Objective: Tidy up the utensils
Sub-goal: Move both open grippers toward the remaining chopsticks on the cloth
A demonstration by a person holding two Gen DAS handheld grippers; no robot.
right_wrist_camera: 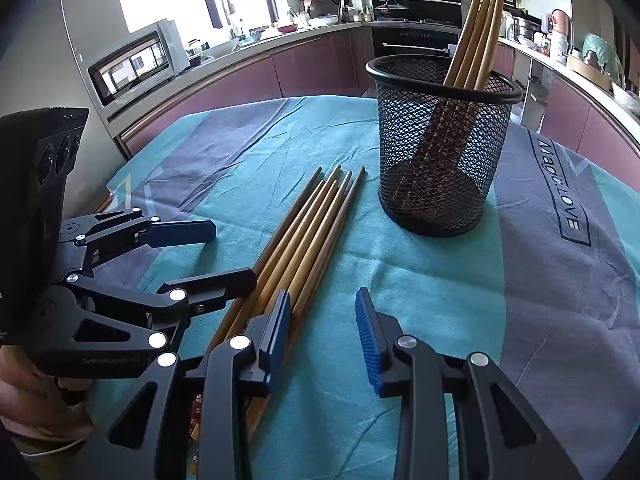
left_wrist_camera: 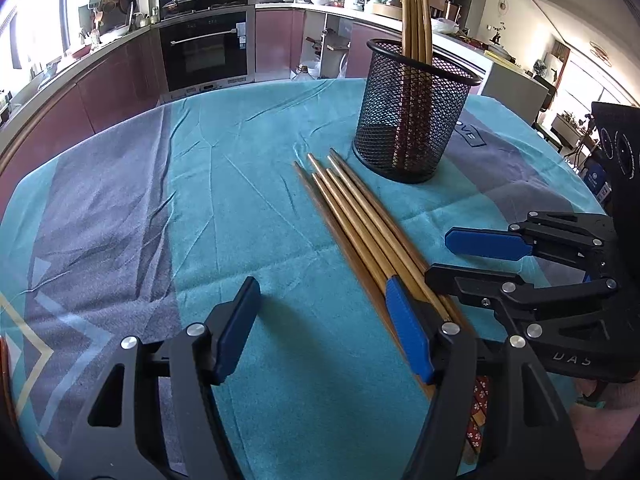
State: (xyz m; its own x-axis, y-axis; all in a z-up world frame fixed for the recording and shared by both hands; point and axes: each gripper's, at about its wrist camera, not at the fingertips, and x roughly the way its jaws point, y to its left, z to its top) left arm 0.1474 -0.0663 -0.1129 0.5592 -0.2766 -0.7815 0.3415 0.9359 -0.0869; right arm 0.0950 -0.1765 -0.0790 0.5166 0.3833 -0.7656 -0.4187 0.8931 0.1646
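Note:
Several wooden chopsticks lie in a loose bundle on the teal cloth, tips pointing toward a black mesh holder. Several more chopsticks stand upright in it. My left gripper is open with bare cloth between its pads; its right finger rests against the bundle's near part. My right gripper is open too, narrower, with only cloth in the gap. Its left finger lies over the bundle's right side. The bundle's handle ends are hidden under the fingers.
A wrinkled teal and grey tablecloth covers the table. Behind the far table edge run kitchen cabinets and an oven. A hand grips the left gripper's handle at the lower left.

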